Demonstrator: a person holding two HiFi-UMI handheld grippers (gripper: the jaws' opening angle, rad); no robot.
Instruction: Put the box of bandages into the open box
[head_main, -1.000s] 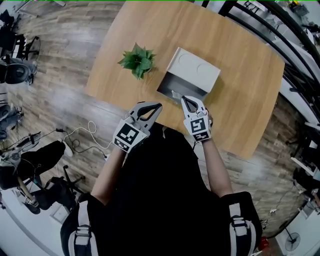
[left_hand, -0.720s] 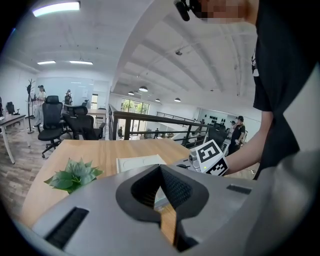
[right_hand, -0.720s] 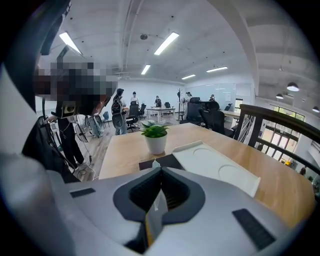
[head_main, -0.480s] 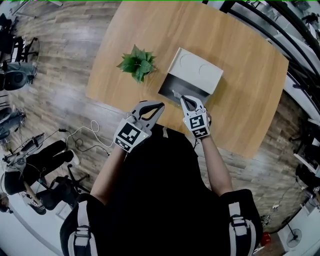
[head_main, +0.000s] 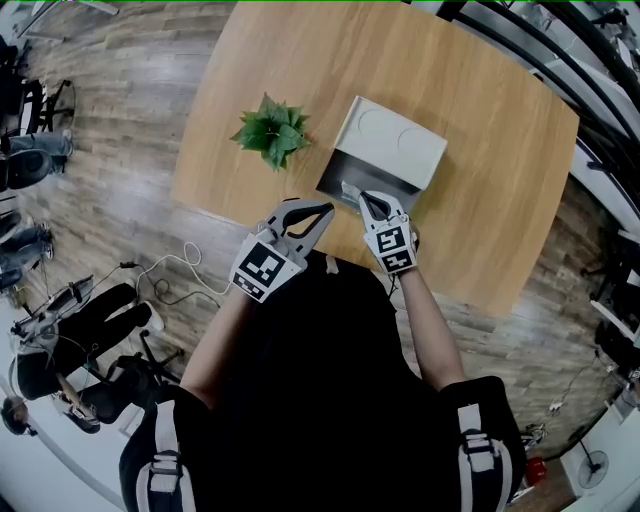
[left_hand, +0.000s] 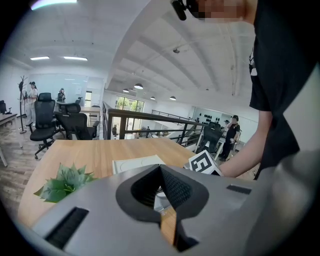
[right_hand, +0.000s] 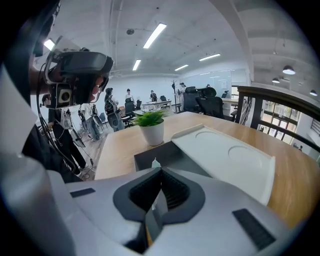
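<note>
The open box (head_main: 347, 173) stands on the wooden table with a dark inside and its white lid (head_main: 391, 140) folded back. My right gripper (head_main: 364, 198) hovers over the box's near edge, shut on the box of bandages (head_main: 349, 188), a thin pale pack seen edge-on. In the right gripper view the pack (right_hand: 153, 164) pokes up from the closed jaws (right_hand: 160, 171), with the dark box floor (right_hand: 167, 152) and lid (right_hand: 227, 157) just beyond. My left gripper (head_main: 326, 208) sits beside it to the left, jaws together and empty, tips (left_hand: 160, 168) meeting.
A small potted plant (head_main: 271, 128) stands left of the box, also seen as a plant (right_hand: 151, 125) in a white pot. The table (head_main: 490, 150) stretches wide to the right and back. Office chairs, railings and cables surround it on the floor.
My right gripper has sunk a little with the pack toward the box's near edge. The left gripper has edged slightly toward the box.
</note>
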